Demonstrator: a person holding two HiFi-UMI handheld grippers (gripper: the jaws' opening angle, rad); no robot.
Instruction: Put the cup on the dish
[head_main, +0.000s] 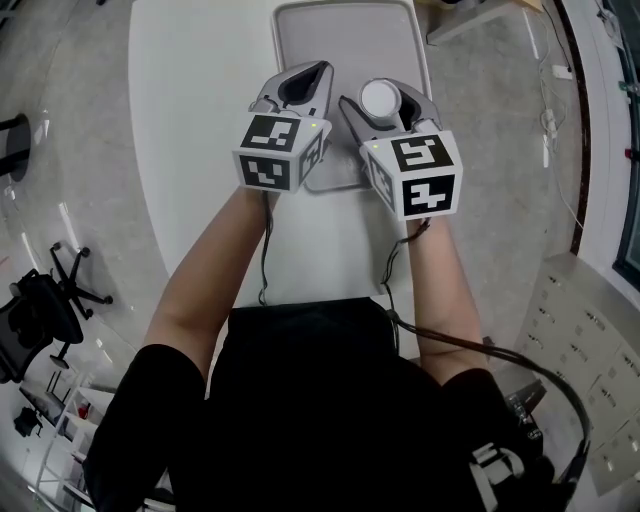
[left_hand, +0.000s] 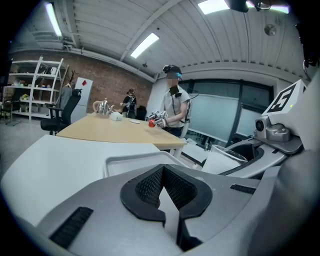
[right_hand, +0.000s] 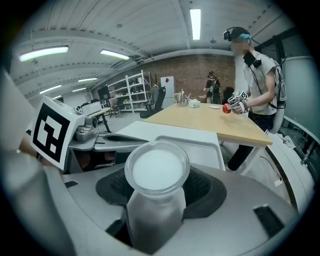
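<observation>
Head view: seated at a white table (head_main: 200, 150), a person holds two grippers side by side over the near edge of a grey, tray-shaped dish (head_main: 345, 30). The right gripper (head_main: 385, 112) carries a frosted cup (head_main: 380, 98), rim up. The left gripper (head_main: 308, 85) rides just beside it on the left, carrying nothing.

Left gripper view: the ribbed black pads have their tips drawn together with nothing between them. The dish's raised rim lies just ahead, and the cup in the other gripper shows at the right. On the far side of the room, another person stands at a wooden table (left_hand: 110, 131).

Right gripper view: the jaws are clamped on the cup's body, upright or nearly so, with its mouth towards the camera. The dish's bare floor stretches beyond it.

The carry looks nearly over, with the cup lifted and brought to the dish but not yet set down. The next move likely calls for easing it farther over the dish floor, lowering it level until the base rests, then spreading the jaws to let go without tipping it
</observation>
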